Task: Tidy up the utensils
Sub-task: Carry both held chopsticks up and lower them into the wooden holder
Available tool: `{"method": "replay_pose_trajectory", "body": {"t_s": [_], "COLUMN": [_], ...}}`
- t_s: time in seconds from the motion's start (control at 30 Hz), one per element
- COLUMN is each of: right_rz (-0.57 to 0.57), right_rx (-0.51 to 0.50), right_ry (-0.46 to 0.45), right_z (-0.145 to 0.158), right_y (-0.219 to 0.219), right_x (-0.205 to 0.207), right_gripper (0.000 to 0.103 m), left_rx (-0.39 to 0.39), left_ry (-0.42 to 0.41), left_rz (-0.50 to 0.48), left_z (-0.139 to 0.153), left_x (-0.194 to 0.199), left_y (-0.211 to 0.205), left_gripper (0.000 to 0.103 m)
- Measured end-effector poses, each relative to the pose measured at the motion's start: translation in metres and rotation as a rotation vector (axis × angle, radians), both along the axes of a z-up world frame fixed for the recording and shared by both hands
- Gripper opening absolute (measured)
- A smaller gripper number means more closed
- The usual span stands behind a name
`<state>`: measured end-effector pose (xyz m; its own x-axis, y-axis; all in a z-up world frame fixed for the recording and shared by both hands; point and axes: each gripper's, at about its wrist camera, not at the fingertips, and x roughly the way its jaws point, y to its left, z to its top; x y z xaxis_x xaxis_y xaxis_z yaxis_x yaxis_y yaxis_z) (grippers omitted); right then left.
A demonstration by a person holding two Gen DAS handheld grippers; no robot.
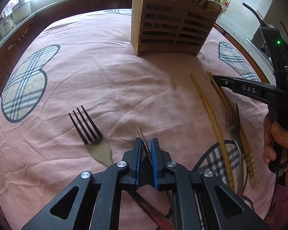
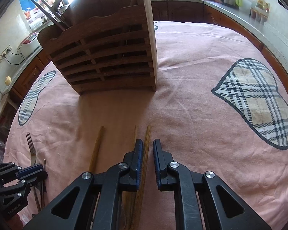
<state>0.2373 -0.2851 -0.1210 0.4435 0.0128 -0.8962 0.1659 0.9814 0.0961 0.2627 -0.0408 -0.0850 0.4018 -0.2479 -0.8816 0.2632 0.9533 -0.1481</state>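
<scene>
The rack (image 2: pixel 105 57) stood upright on the pink cloth (image 1: pixel 105 76), with sticks and a ladle poking out of its top at the side. Everything else lay on the cloth in front of its slatted face.

My left tongs (image 1: pixel 146 143) were set narrow around a thin steel chopstick (image 1: pixel 144 140), which ran slantwise between the blue pads with its tip pointing toward the rack; they looked clamped on it. Just beside them, a little nearer the rack, lay a fork (image 1: pixel 90 130) with its tines toward the rack.

My right tongs (image 2: pixel 146 143) were narrow too, well in front of the rack. A wooden chopstick (image 2: pixel 147 134) lay between the pads, tight against one and with a sliver of cloth showing by the other, so I could not tell whether it was pinched. A second chopstick (image 2: pixel 135 132) lay just outside that pad, and a third (image 2: pixel 97 149) lay apart from them, all three pointing at the rack. A second fork (image 1: pixel 232 122) lay over the pair, farther from the rack. My hand (image 1: pixel 280 140) was wrapped round the right handle.
</scene>
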Motion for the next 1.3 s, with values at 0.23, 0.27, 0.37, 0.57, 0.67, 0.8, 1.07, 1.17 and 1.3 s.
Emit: {"method": "replay_pose_trajectory", "body": {"t_s": [0.23, 0.27, 0.37, 0.57, 0.67, 0.8, 1.07, 1.17, 1.3], "right_rz": [0.008, 0.006, -0.004, -0.011, -0.009, -0.011, 0.0, 0.006, 0.007], "right_rx": [-0.02, 0.0, 0.037, 0.061, 0.075, 0.076, 0.061, 0.051, 0.032], "right_ry": [-0.014, -0.02, -0.056, -0.144, -0.18, -0.224, -0.299, -0.323, -0.349], "right_z": [-0.001, -0.001, 0.008, 0.047, 0.064, 0.084, 0.119, 0.129, 0.141], "right_y": [0.009, 0.007, 0.004, 0.001, -0.001, 0.001, 0.011, 0.016, 0.02], "right_x": [0.003, 0.002, -0.005, -0.027, -0.037, -0.052, -0.078, -0.087, -0.099], "right_gripper": [0.006, 0.006, 0.005, 0.005, 0.005, 0.005, 0.005, 0.005, 0.005], "left_rx": [0.035, 0.027, -0.023, -0.075, -0.081, -0.103, -0.156, -0.176, -0.193], "left_ry": [-0.028, -0.023, 0.002, -0.008, -0.041, -0.092, -0.196, -0.224, -0.252], "left_rz": [-0.004, -0.002, 0.001, -0.014, -0.027, -0.03, -0.036, -0.031, -0.031], "left_z": [0.001, 0.001, 0.004, 0.025, 0.042, 0.069, 0.119, 0.132, 0.143], "left_x": [-0.004, -0.003, -0.002, -0.012, -0.021, -0.038, -0.078, -0.094, -0.113], "left_y": [-0.006, -0.005, 0.002, 0.01, 0.012, 0.021, 0.039, 0.048, 0.059], "left_gripper": [0.007, 0.006, 0.005, 0.003, 0.003, 0.003, 0.003, 0.003, 0.003]}}
